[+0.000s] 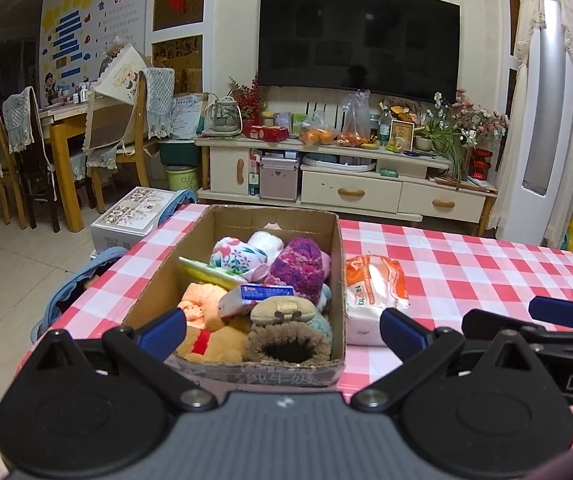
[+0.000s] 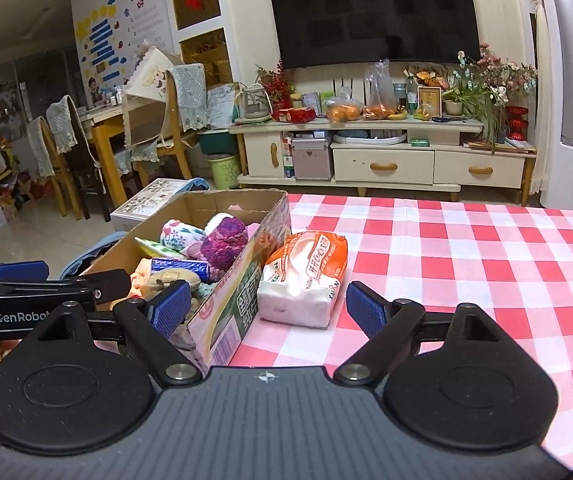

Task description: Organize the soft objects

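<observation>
My left tool (image 1: 282, 330) gapes wide and empty before the cardboard box (image 1: 338, 264); my right tool (image 2: 268, 306), released too, frames the tissue pack (image 2: 306, 276) beside that box.

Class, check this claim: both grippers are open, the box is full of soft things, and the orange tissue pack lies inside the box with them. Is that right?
Not quite. The tissue pack lies outside the box, on the checked tablecloth beside its right wall; the right wrist view shows this clearly. The rest stands: the left gripper and right gripper are open, and the box holds soft things.
</observation>
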Available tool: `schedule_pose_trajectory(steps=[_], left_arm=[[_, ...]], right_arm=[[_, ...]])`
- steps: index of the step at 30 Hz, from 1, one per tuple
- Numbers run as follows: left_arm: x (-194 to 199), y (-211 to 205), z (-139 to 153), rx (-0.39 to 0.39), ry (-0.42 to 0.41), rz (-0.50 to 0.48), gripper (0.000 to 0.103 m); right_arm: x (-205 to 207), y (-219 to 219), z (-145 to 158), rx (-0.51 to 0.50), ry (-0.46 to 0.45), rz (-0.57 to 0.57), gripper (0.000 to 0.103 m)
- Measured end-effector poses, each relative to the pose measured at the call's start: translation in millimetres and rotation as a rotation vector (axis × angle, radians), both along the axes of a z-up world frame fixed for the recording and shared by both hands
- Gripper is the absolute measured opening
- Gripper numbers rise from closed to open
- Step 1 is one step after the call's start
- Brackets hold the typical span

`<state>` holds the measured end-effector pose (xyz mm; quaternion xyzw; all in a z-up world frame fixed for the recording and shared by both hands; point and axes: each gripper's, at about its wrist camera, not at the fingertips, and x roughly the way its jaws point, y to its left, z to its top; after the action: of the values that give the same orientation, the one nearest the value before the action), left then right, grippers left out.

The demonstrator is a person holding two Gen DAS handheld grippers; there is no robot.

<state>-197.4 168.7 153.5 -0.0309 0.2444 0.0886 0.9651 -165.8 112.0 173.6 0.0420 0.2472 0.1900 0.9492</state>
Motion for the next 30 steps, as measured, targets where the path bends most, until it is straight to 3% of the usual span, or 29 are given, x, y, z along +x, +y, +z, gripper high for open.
schedule_pose_trajectory(steps=[15,30], left_arm=[[-13,1,1,0.022,-0.016,0.021,0.102],[-11,0,-7,0.024,0.008,0.030,0.102]], right_arm=[[-13,2,0,-0.022,-0.030,0.011,0.103],[-14,1,-7,-0.023,-0.004,0.009,0.103]])
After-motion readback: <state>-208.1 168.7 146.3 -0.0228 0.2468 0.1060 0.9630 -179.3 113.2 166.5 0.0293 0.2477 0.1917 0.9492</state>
